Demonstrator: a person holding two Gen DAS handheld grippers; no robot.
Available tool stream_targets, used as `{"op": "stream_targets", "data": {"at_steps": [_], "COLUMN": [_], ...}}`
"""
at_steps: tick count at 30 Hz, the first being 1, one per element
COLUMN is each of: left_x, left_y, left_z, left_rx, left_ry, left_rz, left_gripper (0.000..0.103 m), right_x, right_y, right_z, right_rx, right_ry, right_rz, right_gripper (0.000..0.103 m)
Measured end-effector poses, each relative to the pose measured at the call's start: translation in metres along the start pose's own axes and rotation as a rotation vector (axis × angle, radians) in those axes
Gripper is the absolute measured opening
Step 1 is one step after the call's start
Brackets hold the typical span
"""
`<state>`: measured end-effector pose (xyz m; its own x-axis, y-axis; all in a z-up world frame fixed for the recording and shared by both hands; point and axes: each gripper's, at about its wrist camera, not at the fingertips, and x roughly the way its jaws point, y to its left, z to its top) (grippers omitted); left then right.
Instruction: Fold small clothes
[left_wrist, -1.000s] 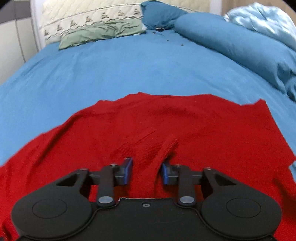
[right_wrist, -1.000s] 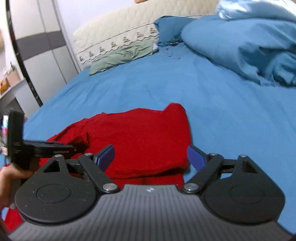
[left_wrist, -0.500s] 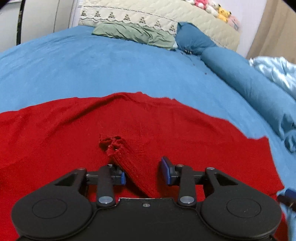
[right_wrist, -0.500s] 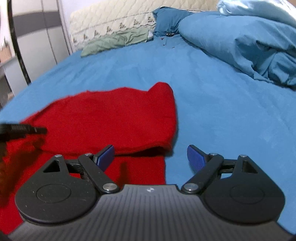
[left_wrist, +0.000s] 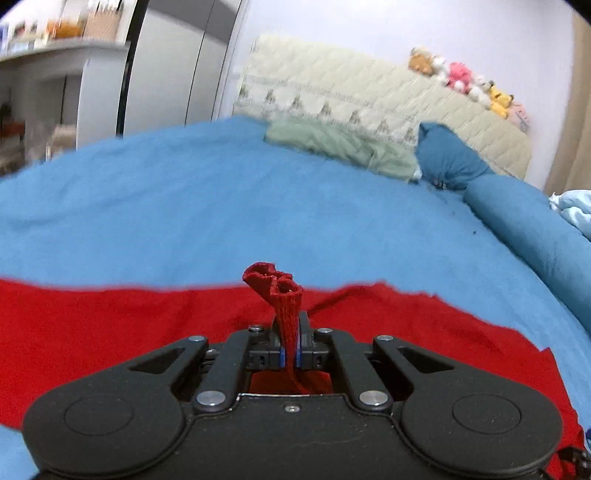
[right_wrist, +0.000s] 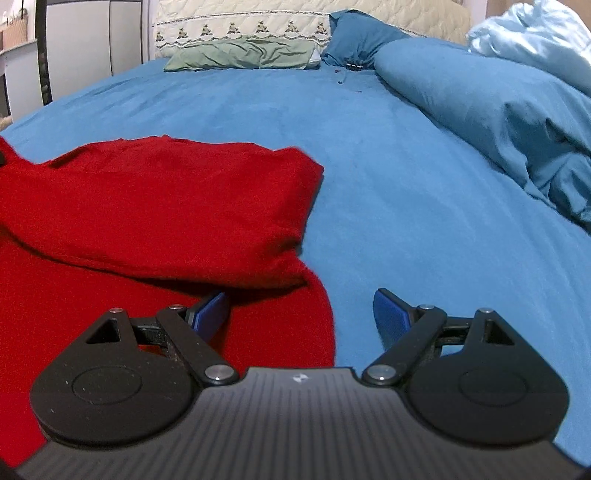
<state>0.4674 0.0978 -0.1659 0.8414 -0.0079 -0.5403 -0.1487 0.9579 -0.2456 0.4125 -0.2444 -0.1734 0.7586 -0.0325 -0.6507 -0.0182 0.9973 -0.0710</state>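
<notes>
While pinched, red garment (left_wrist: 110, 332) fold between left gripper (left_wrist: 289, 334) fingers (left_wrist: 303, 325).

Both wrist views low over bed (left_wrist: 184, 206), facing headboard (left_wrist: 369, 107)

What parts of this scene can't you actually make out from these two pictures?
- Red garment: its near part is hidden behind the left tongs in the left view and cut off at the left edge in the right view.
- Shelf items: blurred, left view.
- Plush toys: too small.
</notes>
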Motion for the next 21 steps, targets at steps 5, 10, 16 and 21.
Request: {"op": "stream_targets", "data": {"at_steps": [5,10,16,21], "left_x": [-0.004,-0.015,-0.057,-0.048], "left_y": [0.008,0.024,0.036,-0.009], "left_z": [-0.012,-0.009,-0.007,-0.003], "left_rx": [-0.012,0.000,0.086,0.186], "left_ry": [0.010,0.050,0.050,0.074], "left_rz": [-0.001,0.042,0.204,0.050], "left_gripper": [0.005,0.018,0.052,0.071], "right_x": [0.008,0.007,-0.019,-0.029], "right_y": [0.004,-0.022,-0.034,0.001], "right_z": [0.010,0.007,0.010,0.032], "right_rx": [-0.038,0.017,-0.007,-0.007], "right_ry": [-0.015,0.048,0.056,-0.044], "right_rz": [-0.086,-0.132,-0.127,0.086], "right_gripper": [0.101,0.102,0.102,0.103]}}
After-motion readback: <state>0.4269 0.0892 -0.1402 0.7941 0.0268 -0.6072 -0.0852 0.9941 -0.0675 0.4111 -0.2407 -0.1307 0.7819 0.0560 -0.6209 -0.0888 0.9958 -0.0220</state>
